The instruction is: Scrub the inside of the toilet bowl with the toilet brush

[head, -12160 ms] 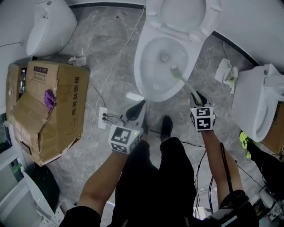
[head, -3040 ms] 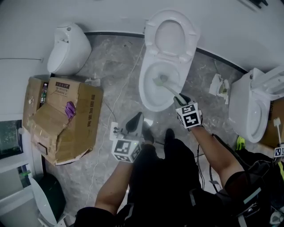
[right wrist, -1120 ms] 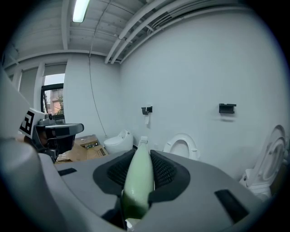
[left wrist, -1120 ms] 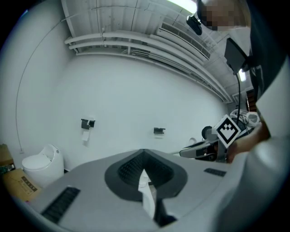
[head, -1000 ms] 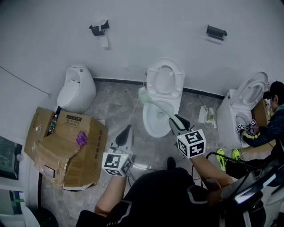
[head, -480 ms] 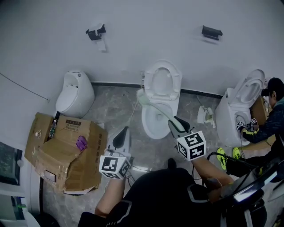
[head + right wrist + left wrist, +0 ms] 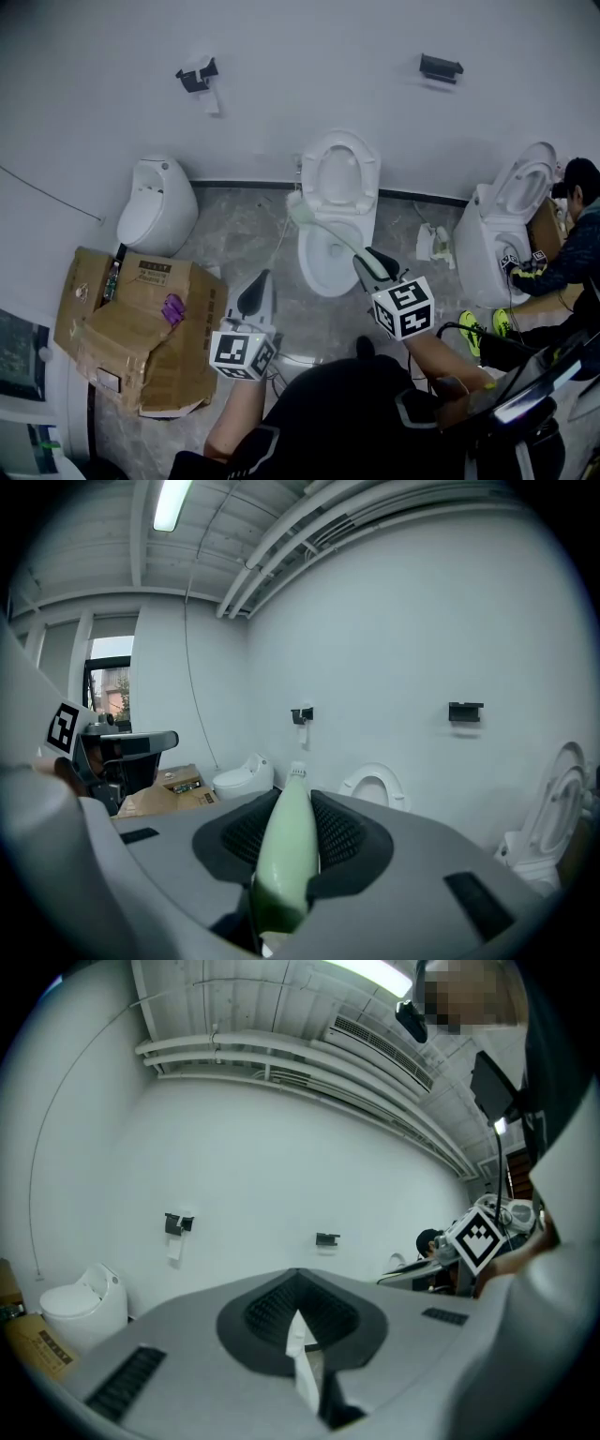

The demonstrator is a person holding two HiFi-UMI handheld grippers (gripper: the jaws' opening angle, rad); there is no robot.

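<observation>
The toilet brush (image 7: 326,228) is clamped in the right tongs (image 7: 367,262) and raised on an outstretched arm, its head beside the toilet bowl (image 7: 312,270) rim. The left tongs (image 7: 260,281) are pressed together and held low.

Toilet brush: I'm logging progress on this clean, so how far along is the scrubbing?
Done: the toilet bowl shows no sign of scrubbing either way. In hand: the right gripper is shut on the toilet brush, its head raised outside the bowl, left of the rim. The left gripper pinches a thin white strip. Left: probably lowering the brush into the bowl and scrubbing.
</observation>
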